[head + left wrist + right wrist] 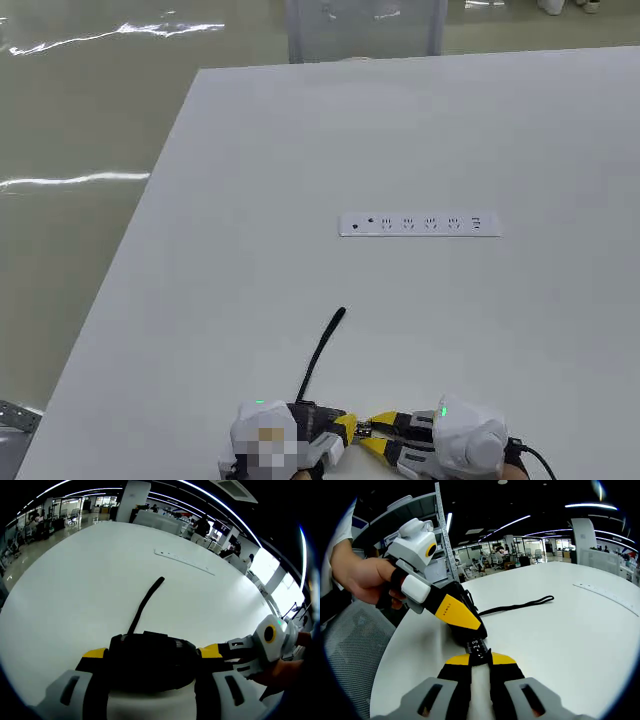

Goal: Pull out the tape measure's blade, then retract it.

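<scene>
In the head view, we are clamping the left gripper (328, 442) on the tape measure (318, 425) at the near edge of the smooth white table (300, 200). The right gripper (378, 437) is pinching the short exposed blade (362, 430) just beside it, and the black strap (320, 350) is trailing away.

In the left gripper view, yellow pads (95, 653) are squeezing the tape measure's rounded, matte black shell. We are judging that this grip needs firmness.

In the right gripper view, the jaws are standing narrow on the thin, stiff, printed blade (477, 650). We are planning a straight pull along its length, avoiding a kink.
</scene>
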{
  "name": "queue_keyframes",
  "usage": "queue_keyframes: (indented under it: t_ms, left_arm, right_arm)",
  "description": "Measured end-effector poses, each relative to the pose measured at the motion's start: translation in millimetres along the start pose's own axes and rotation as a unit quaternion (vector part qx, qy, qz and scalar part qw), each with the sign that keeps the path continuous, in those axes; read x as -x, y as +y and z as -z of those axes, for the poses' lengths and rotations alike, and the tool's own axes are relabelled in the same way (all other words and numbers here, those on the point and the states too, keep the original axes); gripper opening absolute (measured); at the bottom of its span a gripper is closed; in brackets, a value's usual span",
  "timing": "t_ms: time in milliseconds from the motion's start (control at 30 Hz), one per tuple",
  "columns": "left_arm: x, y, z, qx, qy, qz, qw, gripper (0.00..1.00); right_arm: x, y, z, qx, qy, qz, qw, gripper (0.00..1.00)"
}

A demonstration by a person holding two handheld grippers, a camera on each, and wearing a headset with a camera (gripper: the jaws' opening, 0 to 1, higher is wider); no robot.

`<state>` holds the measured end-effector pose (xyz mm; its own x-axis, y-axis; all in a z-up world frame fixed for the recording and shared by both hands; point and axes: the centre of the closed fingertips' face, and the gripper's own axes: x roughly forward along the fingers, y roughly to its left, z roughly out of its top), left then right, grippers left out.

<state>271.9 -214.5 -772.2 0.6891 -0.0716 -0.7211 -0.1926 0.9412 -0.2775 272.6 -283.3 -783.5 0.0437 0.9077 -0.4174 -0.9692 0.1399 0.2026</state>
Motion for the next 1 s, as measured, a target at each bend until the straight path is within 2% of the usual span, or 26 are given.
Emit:
queue_keyframes:
  t_ms: [433, 833, 933, 1000]
  left_arm:
    - [-0.1, 0.2, 0.1, 0.002, 0.0, 0.001, 1.0, 0.67]
    - [-0.2, -0.1, 0.4, -0.002, 0.002, 0.002, 1.0, 0.67]
    - [0.0, -0.5, 0.4, -0.005, 0.002, 0.003, 1.0, 0.67]
    - [-0.2, -0.1, 0.5, -0.006, 0.002, 0.003, 1.0, 0.67]
  right_arm:
    - [-10.9, -0.8, -2.3, 0.009, 0.005, 0.0, 0.9999, 0.12]
    - [-8.4, 1.0, -2.7, 0.003, 0.003, -0.004, 1.0, 0.15]
    - [-8.2, 2.8, -1.8, 0.017, 0.009, -0.004, 0.9998, 0.16]
    - [-7.5, 2.8, -2.0, 0.008, 0.006, -0.007, 0.9999, 0.17]
